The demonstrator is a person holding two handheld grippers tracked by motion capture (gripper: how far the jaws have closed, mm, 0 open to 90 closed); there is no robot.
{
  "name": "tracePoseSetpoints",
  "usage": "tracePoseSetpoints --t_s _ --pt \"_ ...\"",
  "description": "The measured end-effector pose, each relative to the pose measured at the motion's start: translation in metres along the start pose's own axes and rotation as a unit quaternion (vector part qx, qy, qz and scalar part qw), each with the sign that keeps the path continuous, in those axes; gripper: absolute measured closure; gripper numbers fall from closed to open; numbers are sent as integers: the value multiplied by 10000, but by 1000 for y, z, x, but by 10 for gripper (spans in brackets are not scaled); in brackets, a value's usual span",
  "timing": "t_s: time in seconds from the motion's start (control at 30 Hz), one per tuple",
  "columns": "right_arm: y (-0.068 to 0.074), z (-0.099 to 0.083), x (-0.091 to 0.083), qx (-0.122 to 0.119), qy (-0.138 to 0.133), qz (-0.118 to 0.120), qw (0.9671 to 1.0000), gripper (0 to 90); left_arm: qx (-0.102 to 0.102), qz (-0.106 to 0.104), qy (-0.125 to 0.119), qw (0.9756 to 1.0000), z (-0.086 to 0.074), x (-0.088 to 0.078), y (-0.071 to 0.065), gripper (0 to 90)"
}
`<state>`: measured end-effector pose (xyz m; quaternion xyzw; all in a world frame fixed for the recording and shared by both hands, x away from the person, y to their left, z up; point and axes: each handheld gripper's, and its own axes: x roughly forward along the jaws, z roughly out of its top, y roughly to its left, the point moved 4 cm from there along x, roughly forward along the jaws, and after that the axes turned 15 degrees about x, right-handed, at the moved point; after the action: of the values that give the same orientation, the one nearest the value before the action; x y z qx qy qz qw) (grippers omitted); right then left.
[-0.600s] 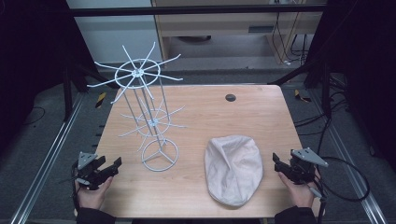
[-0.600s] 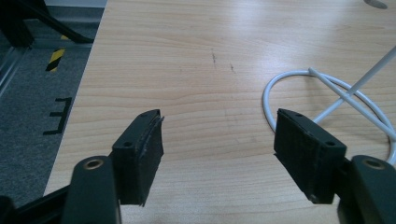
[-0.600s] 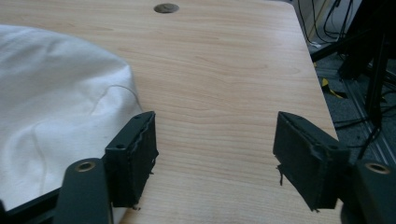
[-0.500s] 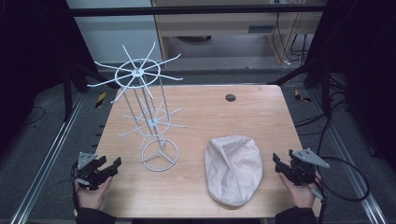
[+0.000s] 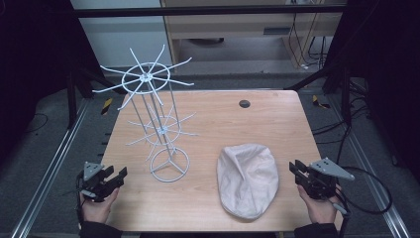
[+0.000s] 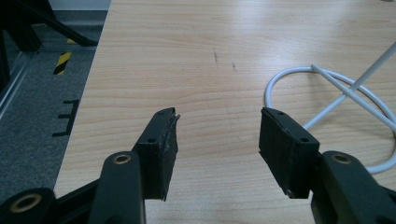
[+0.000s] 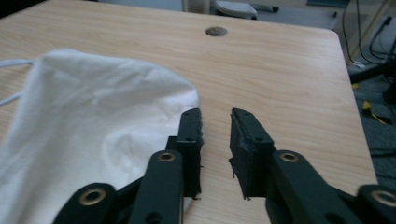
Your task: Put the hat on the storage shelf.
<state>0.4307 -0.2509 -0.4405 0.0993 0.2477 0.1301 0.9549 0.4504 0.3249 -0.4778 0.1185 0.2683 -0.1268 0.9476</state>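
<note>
The right gripper point(image 5: 303, 174), jaws narrowly apart with nothing between them, hovered at the near right edge of the light wooden table point(image 5: 267, 119), just beside the flat cream fabric cap point(image 5: 247, 179) lying there. The left gripper point(image 5: 113, 181), jaws wide apart and empty, hovered at the near left edge, near the ring base of the upright white wire spoked rack point(image 5: 157, 130).

A pale cloth cap point(image 5: 247, 179) lies flat beside a white wire rack point(image 5: 157, 124).
</note>
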Motion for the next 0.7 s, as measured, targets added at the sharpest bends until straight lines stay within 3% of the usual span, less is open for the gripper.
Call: tracePoseSetpoints --t_s 0.27,0.53,0.7 --pt "36 5 -4 -291 179 579 9977 890 92 -20 35 9999 1 1 -1 483" --pt "73 0 2 -573 447 980 9925 900 167 19 78 9998 1 2 -3 482" --pt "92 -7 9 -618 574 1246 9886 900 167 -1 116 9998 0 4 -3 476"
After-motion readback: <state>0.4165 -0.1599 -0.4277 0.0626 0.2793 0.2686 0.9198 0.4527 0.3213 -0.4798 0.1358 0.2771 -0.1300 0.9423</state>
